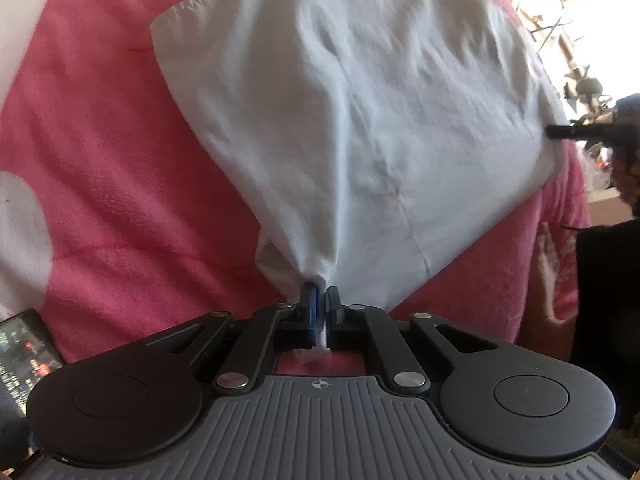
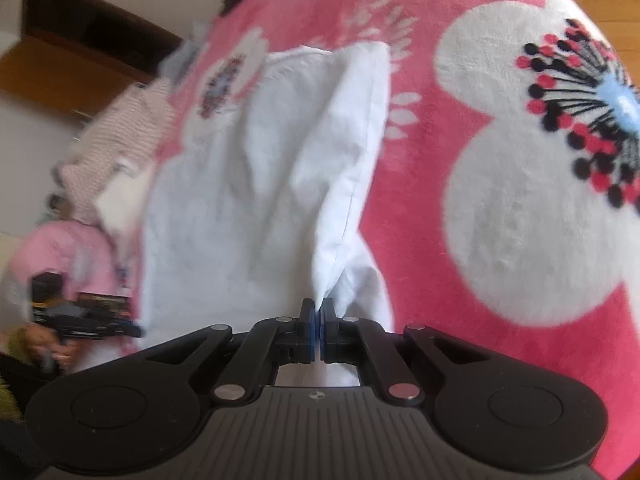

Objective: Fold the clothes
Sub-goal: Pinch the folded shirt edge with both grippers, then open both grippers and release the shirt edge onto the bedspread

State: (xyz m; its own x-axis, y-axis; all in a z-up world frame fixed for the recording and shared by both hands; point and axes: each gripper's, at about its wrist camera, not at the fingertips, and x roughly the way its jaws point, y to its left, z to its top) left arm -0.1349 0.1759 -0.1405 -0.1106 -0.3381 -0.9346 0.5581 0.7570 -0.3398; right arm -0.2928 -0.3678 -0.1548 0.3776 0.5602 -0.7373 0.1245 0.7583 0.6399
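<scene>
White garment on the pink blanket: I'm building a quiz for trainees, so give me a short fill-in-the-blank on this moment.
1. The left tool is shut on a corner of the ____ garment.
2. The garment lies on a ____ blanket with white flowers.
3. The right tool pinches the ____.
4. A dark ____ lies at the left view's lower left edge.

Missing: white; pink; garment; phone

No readable text, label, brand or number found anywhere. Only a small crosshair sign [image 1: 319, 385] seen on the grey ribbed housing in the left wrist view, and the same sign [image 2: 316, 396] in the right wrist view. Glowing marks on a phone screen [image 1: 24, 356] too blurred to read.
</scene>
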